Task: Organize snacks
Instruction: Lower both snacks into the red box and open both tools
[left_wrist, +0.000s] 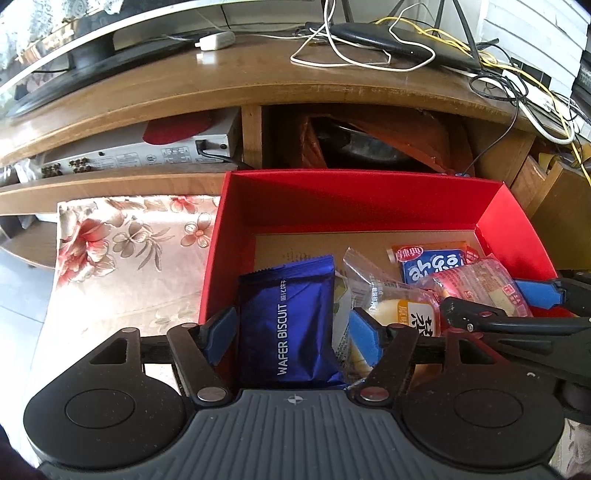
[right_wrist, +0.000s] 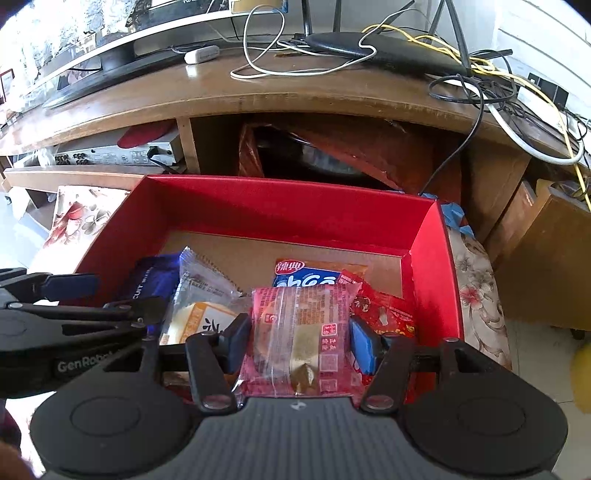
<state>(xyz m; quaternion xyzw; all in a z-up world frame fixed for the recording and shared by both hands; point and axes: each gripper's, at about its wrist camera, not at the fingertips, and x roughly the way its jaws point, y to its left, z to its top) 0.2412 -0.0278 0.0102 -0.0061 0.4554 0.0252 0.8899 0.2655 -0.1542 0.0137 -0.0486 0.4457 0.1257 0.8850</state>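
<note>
A wooden TV stand carries a white adapter and tangled cables. Under it sits a silver device. A floral cloth lies lower left.
</note>
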